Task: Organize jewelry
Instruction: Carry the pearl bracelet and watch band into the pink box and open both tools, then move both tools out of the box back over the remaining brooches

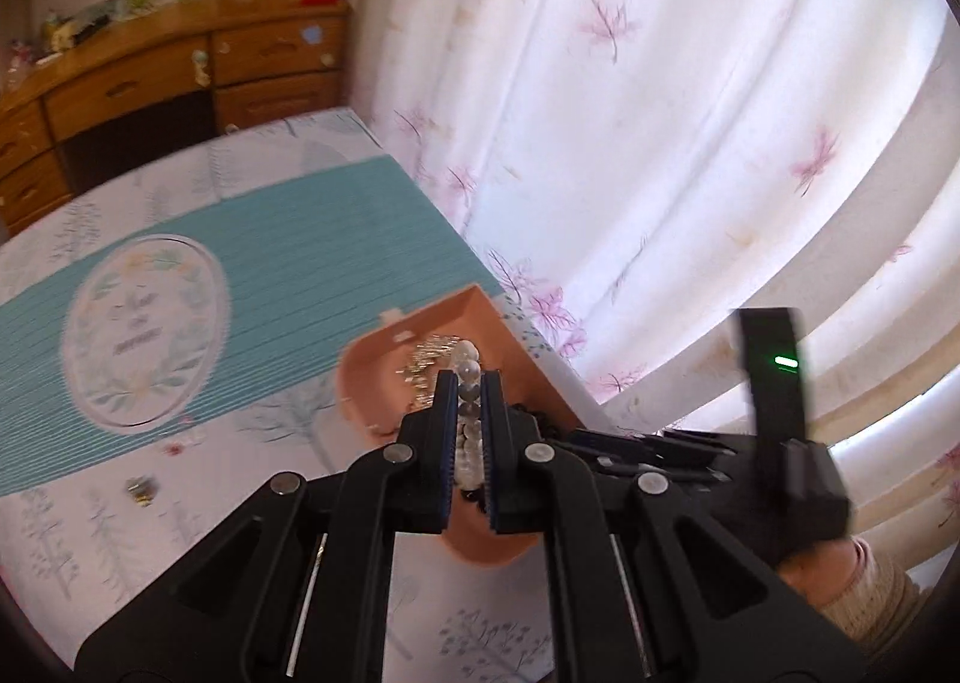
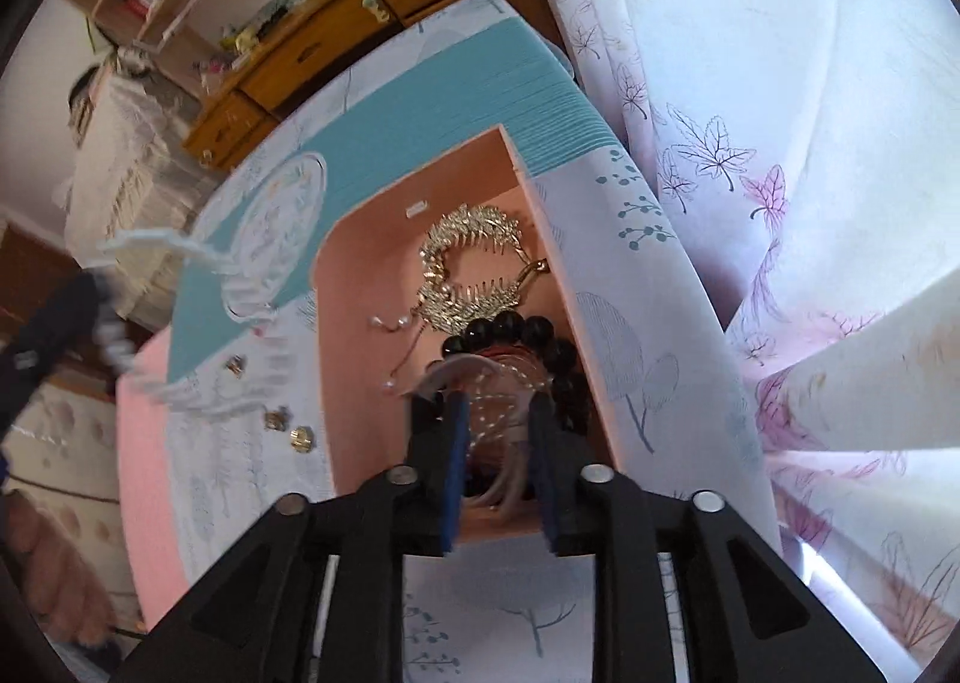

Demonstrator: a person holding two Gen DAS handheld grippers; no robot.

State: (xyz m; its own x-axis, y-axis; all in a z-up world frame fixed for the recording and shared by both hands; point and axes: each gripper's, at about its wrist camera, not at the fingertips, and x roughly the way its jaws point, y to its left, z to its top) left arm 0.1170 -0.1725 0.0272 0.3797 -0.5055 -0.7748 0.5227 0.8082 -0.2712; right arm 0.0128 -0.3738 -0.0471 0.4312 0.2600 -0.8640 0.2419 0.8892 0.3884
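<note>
A pink jewelry box lies open on the bed. My left gripper is shut on a white pearl-bead bracelet and holds it over the box. The right gripper hovers over the box's near end with its jaws apart around a clear sparkly bangle; I cannot tell whether it grips it. In the box lie a gold leaf hair comb, a black bead bracelet and a thin pearl chain. Small gold earrings lie on the sheet beside the box.
The bed has a white tree-print sheet and a teal mat with an oval emblem. A flowered curtain hangs close on the right. A wooden dresser stands at the far end. The left gripper blurs past in the right wrist view.
</note>
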